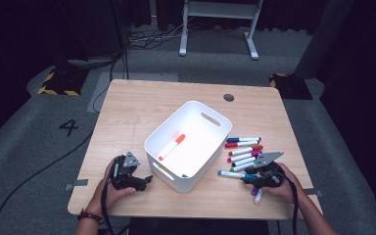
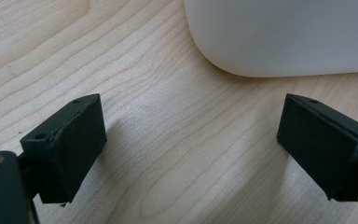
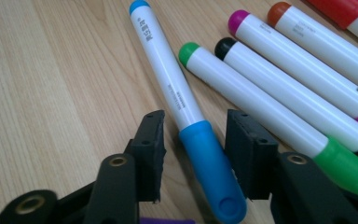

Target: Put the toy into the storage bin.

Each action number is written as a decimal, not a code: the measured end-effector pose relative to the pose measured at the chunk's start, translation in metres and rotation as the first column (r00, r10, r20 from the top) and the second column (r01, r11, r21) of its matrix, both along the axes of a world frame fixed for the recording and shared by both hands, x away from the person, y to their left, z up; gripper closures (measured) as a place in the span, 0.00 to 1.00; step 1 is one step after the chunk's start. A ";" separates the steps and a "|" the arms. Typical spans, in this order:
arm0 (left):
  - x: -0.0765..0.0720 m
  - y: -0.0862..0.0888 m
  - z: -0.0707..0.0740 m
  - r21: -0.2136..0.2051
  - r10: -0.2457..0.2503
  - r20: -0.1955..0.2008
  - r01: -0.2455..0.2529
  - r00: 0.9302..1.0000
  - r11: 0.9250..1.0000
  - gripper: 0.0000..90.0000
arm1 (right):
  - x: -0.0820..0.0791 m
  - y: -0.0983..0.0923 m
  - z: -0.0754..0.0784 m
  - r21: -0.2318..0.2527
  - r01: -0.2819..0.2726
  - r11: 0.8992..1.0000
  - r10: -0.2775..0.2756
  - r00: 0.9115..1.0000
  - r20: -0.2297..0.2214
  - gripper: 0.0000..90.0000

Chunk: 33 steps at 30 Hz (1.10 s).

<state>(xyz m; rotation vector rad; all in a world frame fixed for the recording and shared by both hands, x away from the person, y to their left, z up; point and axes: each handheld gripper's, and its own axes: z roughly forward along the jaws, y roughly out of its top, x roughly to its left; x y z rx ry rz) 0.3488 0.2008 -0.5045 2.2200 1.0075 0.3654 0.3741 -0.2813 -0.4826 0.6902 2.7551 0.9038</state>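
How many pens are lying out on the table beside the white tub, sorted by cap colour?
Light blue: 1
Green: 1
Black: 1
Magenta: 1
Orange: 1
Red: 1
Dark blue: 1
Purple: 1
Total: 8

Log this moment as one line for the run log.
right hand-held gripper: astride light-blue-capped white marker, pads not yet pressing | left hand-held gripper: open, empty | white plastic bin: holds orange-capped white marker
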 end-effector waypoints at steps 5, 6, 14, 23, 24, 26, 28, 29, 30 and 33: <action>0.000 0.000 0.000 -0.001 0.001 -0.001 -0.001 1.000 1.000 0.09 | -0.004 0.003 0.000 0.012 -0.015 1.000 0.015 1.000 0.002 0.80; 0.000 0.000 0.000 0.000 0.001 -0.002 -0.001 1.000 1.000 0.09 | -0.004 0.003 0.000 0.012 -0.015 1.000 0.015 1.000 0.002 0.80; 0.000 0.000 0.000 0.000 0.000 0.000 0.000 1.000 1.000 0.09 | -0.005 0.006 -0.001 0.012 -0.029 1.000 0.029 1.000 0.006 0.82; 0.000 0.000 0.000 0.000 0.002 0.000 -0.002 1.000 1.000 0.09 | -0.003 0.002 0.003 0.040 -0.039 0.998 0.039 0.999 0.009 0.83; 0.000 0.000 0.000 0.000 0.002 0.000 -0.002 1.000 1.000 0.09 | -0.003 0.002 0.003 0.040 -0.039 0.998 0.039 0.999 0.009 0.83; 0.000 0.000 0.000 -0.001 0.003 0.002 -0.003 1.000 1.000 0.09 | -0.005 -0.002 0.008 0.052 -0.042 0.998 0.041 0.999 0.019 0.83; 0.000 0.000 0.000 0.000 0.001 0.002 -0.001 1.000 1.000 0.09 | -0.007 -0.002 0.010 0.076 -0.038 0.996 0.037 0.999 0.015 0.83; 0.000 0.000 0.000 -0.002 0.005 0.000 -0.005 1.000 1.000 0.09 | -0.009 -0.004 0.015 0.081 -0.049 0.996 0.047 0.999 0.026 0.83; 0.000 0.000 0.000 0.000 0.000 0.002 0.000 1.000 1.000 0.09 | -0.010 -0.004 0.016 0.091 -0.045 0.995 0.043 0.999 0.025 0.83; 0.000 0.000 0.000 -0.001 0.001 0.000 -0.001 1.000 1.000 0.09 | -0.014 -0.006 0.023 0.104 -0.045 0.994 0.041 0.999 0.036 0.83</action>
